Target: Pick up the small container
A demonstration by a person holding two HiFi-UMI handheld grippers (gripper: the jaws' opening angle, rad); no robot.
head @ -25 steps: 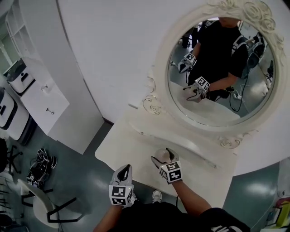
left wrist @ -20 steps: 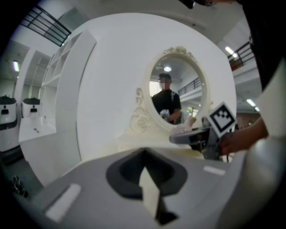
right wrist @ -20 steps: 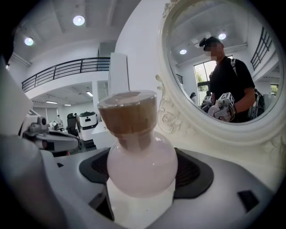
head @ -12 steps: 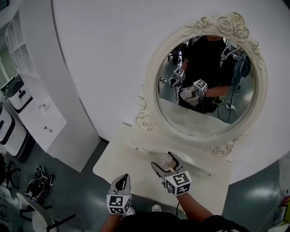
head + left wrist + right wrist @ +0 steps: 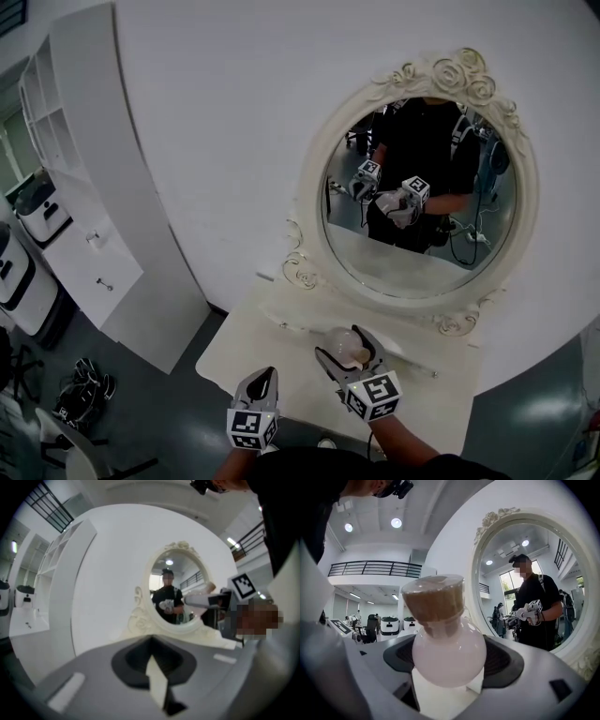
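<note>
The small container is a round, pale pink glass bottle with a brown cork stopper. My right gripper is shut on its bulb and holds it upright over the white vanity table. In the right gripper view the jaws press the bulb from both sides and the stopper stands above them. My left gripper hovers near the table's front edge, to the left of the right one. Its jaws are shut with nothing between them.
An ornate oval mirror stands at the back of the table and reflects the person and both grippers. A narrow raised ledge runs below it. A white cabinet stands to the left, and dark floor lies beyond the table's left edge.
The right gripper has closed on the container and drawn it back toward me, off the table top. The head view has shifted, so the mirror sits higher in frame.
</note>
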